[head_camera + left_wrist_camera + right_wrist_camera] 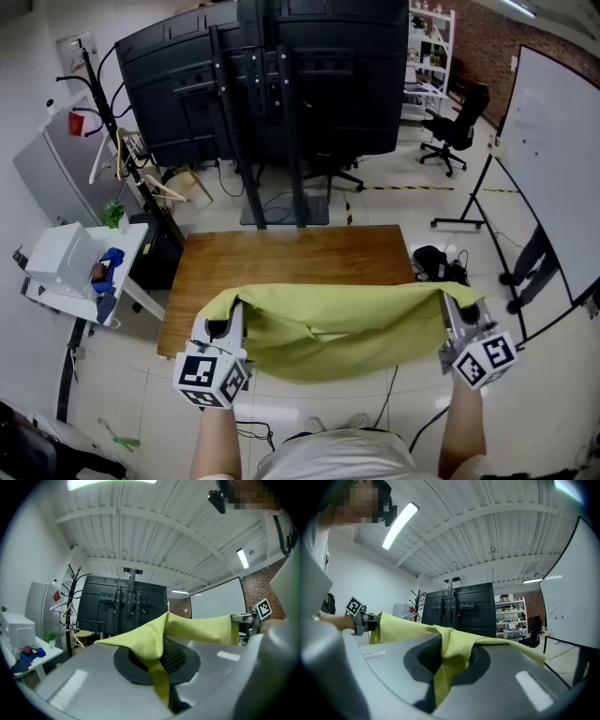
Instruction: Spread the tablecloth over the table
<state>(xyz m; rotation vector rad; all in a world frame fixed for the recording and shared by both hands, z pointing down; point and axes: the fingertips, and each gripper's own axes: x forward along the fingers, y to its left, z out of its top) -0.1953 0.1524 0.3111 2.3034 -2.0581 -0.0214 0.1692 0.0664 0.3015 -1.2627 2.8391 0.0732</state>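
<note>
A yellow-green tablecloth (337, 323) hangs stretched between my two grippers, above the near edge of a brown wooden table (291, 258). My left gripper (225, 323) is shut on the cloth's left corner (152, 641). My right gripper (455, 314) is shut on the right corner (452, 651). The cloth sags in the middle and covers the table's front strip. In the left gripper view the cloth (206, 627) runs off to the right gripper (246, 620). The right gripper view shows the left gripper (363, 620) at the cloth's far end.
Behind the table stands a large black screen on a stand (281, 94). A white side table with a box (70, 267) is at the left, next to a coat rack (103, 103). A whiteboard (553, 159) and an office chair (459, 127) are at the right.
</note>
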